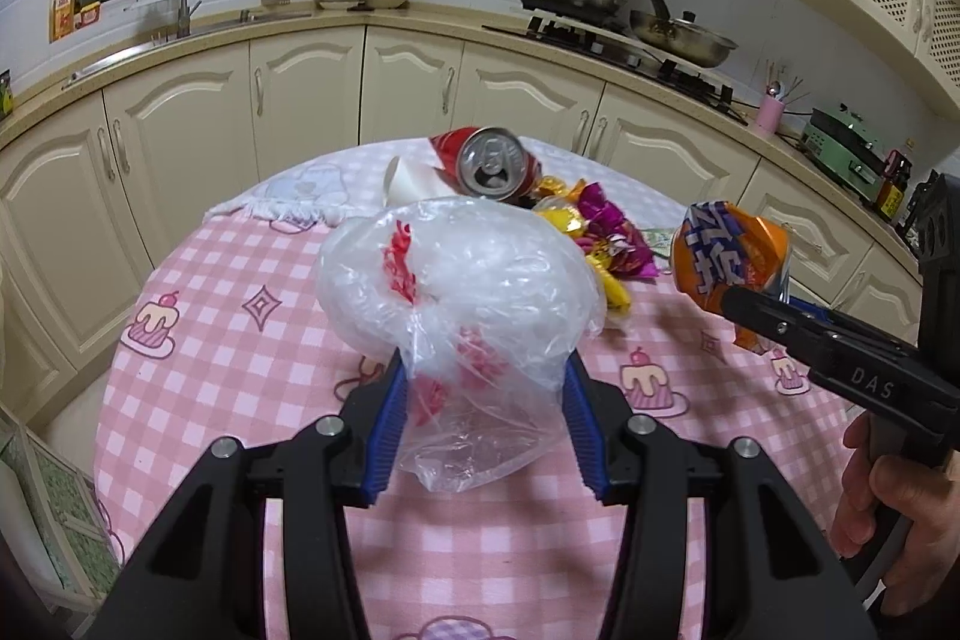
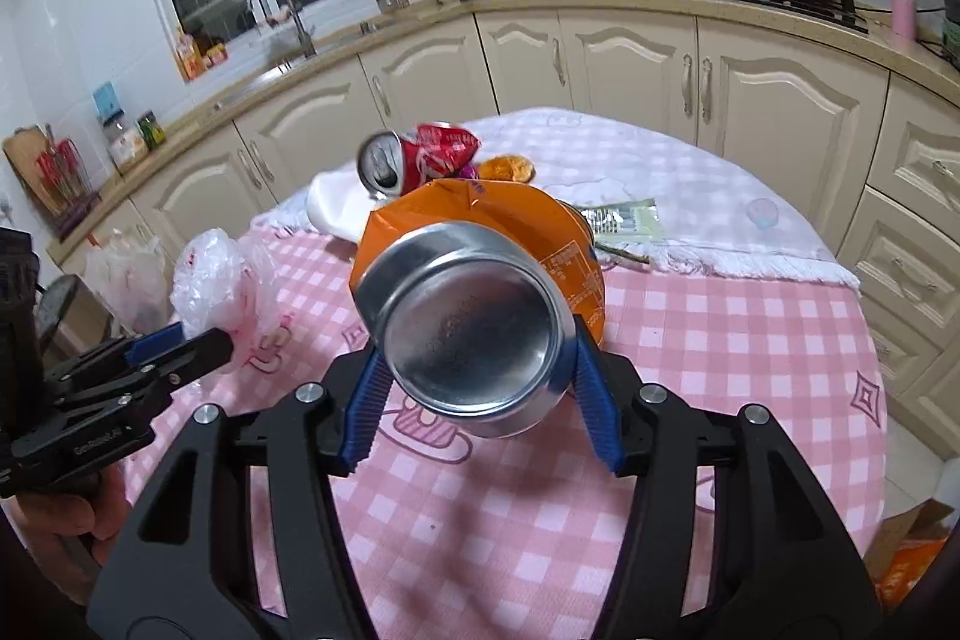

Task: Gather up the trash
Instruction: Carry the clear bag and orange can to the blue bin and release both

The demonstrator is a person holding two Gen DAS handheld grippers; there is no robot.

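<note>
The left gripper is clamped on a crumpled clear plastic bag with red printing, held up above the pink checked tablecloth; the bag looks puffed and wrinkled, and what lies inside it cannot be made out through the folds. The right gripper has its blue pads pressed on both sides of a dented orange drink can, lifted off the table with its bare silver bottom turned toward the camera and its printed side creased. On the table behind, a crushed red can lies on its side with its opened top facing forward, resting against a white paper cup that is also tipped over. Just beside them is a loose pile of shiny candy wrappers in yellow, purple and gold. A flat pale green packet lies on the white cloth at the far side.
</note>
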